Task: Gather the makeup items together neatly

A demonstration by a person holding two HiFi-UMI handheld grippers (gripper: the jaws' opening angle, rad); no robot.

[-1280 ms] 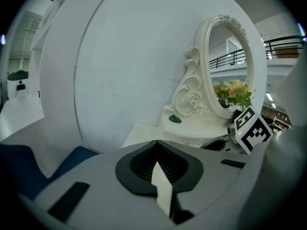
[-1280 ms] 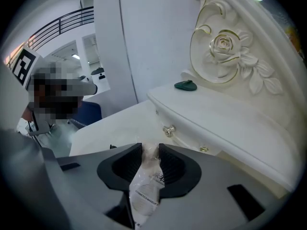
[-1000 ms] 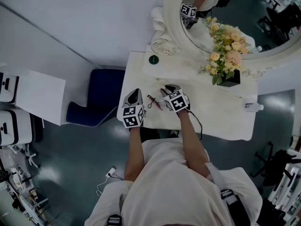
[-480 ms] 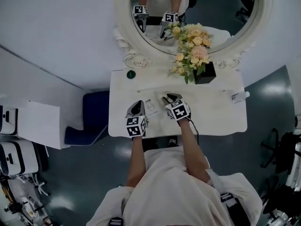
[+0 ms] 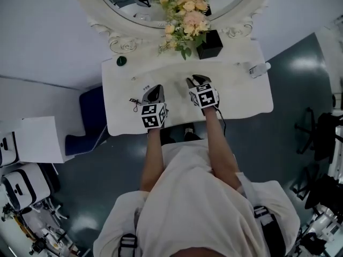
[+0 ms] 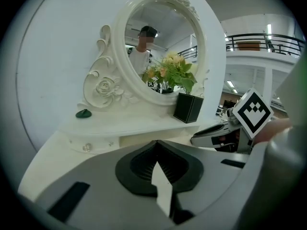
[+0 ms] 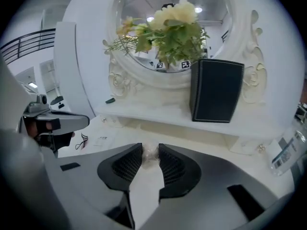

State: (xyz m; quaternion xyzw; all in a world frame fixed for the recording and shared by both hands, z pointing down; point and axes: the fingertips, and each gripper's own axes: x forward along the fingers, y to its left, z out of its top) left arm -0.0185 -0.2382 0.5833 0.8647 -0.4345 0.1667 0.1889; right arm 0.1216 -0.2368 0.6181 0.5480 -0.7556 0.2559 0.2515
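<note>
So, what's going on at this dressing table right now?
A person stands at a white dressing table with a gripper in each hand, both over the tabletop in front of the mirror. The right gripper holds a small clear item; I can't tell what it is. The left gripper is shut and empty. Other bits lie scattered: a small dark item near the left edge, a green piece on the raised shelf, a bottle far right. The gathering isn't finished.

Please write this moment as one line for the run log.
left tool: shut, empty | right tool: shut on small clear item | both above dressing table
</note>
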